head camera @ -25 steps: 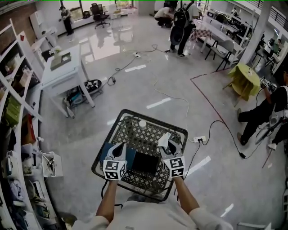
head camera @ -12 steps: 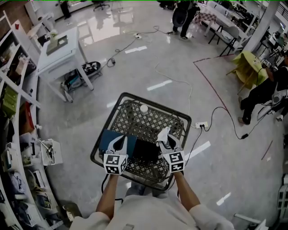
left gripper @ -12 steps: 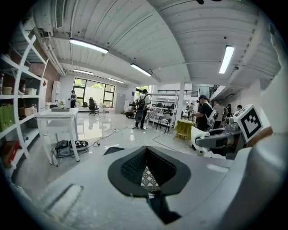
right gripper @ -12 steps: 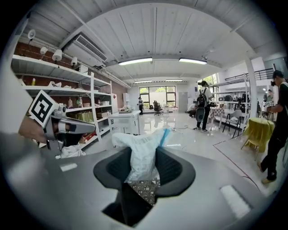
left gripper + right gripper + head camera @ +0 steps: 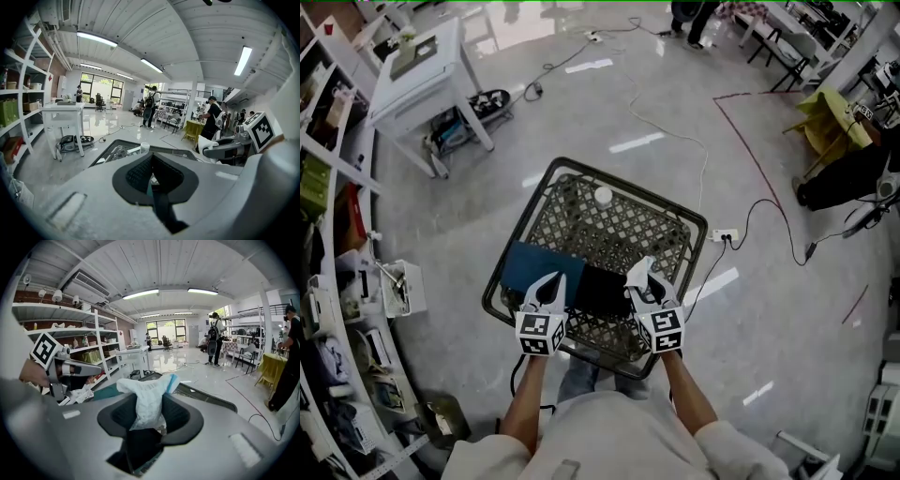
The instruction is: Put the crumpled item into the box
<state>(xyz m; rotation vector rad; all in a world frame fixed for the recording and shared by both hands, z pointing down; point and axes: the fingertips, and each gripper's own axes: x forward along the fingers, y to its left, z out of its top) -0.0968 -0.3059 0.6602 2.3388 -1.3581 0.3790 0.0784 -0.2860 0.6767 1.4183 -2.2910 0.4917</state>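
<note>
Right gripper (image 5: 643,279) clamps the crumpled item (image 5: 149,401), its length pointing out past the jaws.

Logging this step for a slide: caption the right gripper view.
Right gripper grips crumpled white item above the mesh table.

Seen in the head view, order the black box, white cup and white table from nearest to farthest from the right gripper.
1. black box, just left of the right gripper.
2. white cup, farther ahead.
3. white table, far upper left.
</note>
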